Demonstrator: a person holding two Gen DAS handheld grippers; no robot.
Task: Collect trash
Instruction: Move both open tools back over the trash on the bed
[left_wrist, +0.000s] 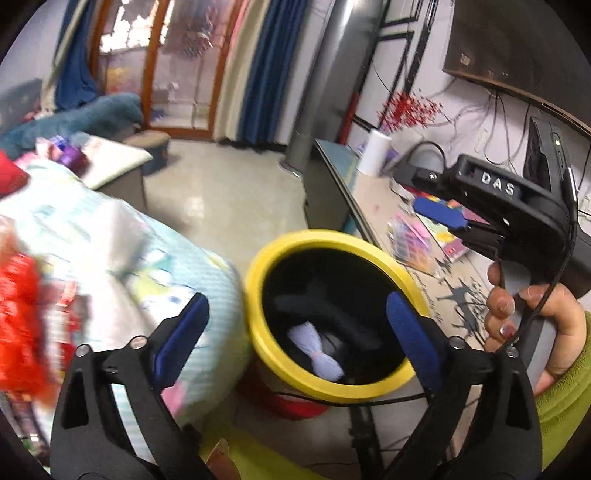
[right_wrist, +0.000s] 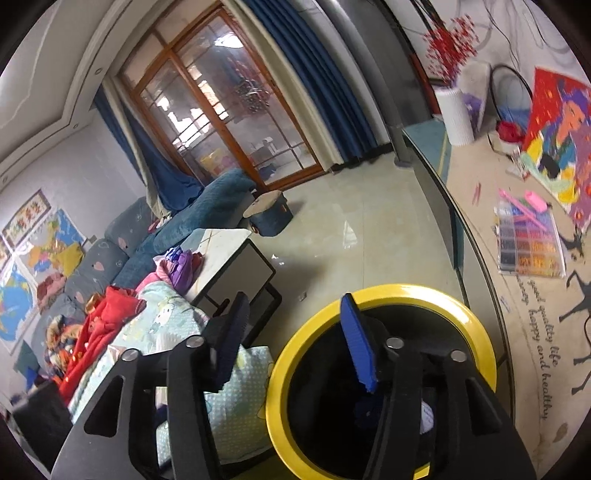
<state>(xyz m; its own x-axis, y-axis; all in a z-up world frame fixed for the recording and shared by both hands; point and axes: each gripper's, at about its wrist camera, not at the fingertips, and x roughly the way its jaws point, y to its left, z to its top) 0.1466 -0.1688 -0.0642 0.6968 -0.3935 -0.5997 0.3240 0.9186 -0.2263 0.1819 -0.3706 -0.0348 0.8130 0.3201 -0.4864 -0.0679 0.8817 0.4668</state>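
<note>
A round bin with a yellow rim (left_wrist: 325, 236) and black liner stands between a quilt-covered seat and a table. Inside it lies a pale lilac bundle of trash (left_wrist: 314, 350). My left gripper (left_wrist: 297, 306) hangs over the bin's mouth, open wide, with nothing between its blue pads (left_wrist: 410, 332). The right gripper's black body (left_wrist: 498, 192) shows at the upper right, held by a hand (left_wrist: 517, 321) in a green sleeve. In the right wrist view my right gripper (right_wrist: 295, 301) is open and empty above the bin's left rim (right_wrist: 280, 369).
A pale patterned quilt (left_wrist: 110, 240) with red clothing (left_wrist: 18, 314) lies left of the bin. On the right, a table (right_wrist: 480, 206) carries a bead box (right_wrist: 528, 240), a colourful picture and a white vase (right_wrist: 458, 114). A stool (right_wrist: 269, 214) stands on the tiled floor.
</note>
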